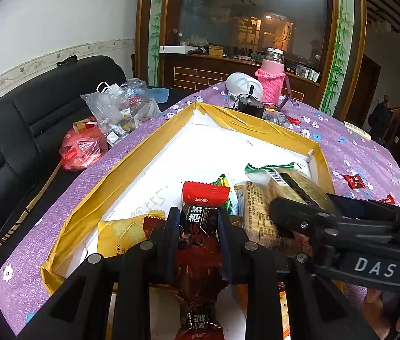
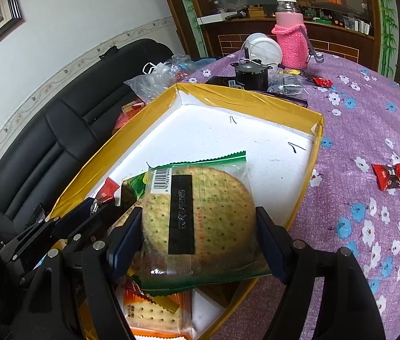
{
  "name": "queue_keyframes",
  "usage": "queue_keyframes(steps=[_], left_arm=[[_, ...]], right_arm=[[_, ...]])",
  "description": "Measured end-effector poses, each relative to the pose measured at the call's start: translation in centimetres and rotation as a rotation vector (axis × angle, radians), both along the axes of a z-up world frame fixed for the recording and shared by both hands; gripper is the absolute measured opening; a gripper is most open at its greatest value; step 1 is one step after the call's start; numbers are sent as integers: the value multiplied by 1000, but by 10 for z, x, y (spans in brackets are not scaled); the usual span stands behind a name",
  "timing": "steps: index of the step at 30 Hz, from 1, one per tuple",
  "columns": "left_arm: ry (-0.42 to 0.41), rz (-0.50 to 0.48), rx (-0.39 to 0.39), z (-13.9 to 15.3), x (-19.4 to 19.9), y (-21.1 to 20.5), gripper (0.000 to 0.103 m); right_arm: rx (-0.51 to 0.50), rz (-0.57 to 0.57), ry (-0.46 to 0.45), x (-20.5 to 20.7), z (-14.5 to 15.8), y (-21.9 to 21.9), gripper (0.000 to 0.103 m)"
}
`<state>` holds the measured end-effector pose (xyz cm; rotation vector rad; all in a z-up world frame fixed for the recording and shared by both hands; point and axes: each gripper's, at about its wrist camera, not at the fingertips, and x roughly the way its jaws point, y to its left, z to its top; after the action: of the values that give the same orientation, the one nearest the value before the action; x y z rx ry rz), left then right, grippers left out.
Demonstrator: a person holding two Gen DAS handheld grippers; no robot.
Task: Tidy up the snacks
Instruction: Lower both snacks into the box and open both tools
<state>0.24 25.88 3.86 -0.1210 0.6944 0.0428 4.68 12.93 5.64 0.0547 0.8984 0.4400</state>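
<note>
A shallow white box with a yellow-taped rim (image 1: 106, 175) (image 2: 307, 158) sits on the purple flowered tablecloth (image 1: 350, 153) (image 2: 370, 130). My left gripper (image 1: 198, 226) is shut on a dark red candy (image 1: 200, 221) over the box's near end. My right gripper (image 2: 200, 235) is shut on a clear pack of round crackers (image 2: 200, 215), also above the box; in the left wrist view the pack (image 1: 290, 184) and gripper (image 1: 293, 212) sit just right of the candy. Several other snack packs lie under them, among them a yellow one (image 1: 120, 235) and an orange cracker pack (image 2: 154, 311).
Loose red candies (image 2: 389, 175) (image 1: 353, 181) lie on the cloth right of the box. Behind it stand a black motor (image 2: 252, 76), a white lid (image 2: 262, 48) and a pink-sleeved bottle (image 2: 290, 34). Plastic bags (image 1: 114, 113) sit on the black sofa (image 1: 15, 141) at left.
</note>
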Motion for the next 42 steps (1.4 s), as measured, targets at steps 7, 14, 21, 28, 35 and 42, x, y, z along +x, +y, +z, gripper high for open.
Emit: queue_keyframes(steps=[7,14,21,28,35,42], left_arm=[[0,0,-1,0,0,0,27],[0,4,-2,0,-1,3,27],[0,4,-2,0,-1,3,27],[11,21,-14,-2,-1,8,35],[8,31,-7,0,-3,7,51],[3,33,3,2,-5,6,60]], right_arm=[[11,-3,21,12,-4,4,76],[0,1,35,21,-6,13,76],[22,10,35,20,-6,9,77],[54,-5,48,16,-5,2,77],[68,-3,48,14,-2,0,77],[82,-1,50,8,1,-3,77]])
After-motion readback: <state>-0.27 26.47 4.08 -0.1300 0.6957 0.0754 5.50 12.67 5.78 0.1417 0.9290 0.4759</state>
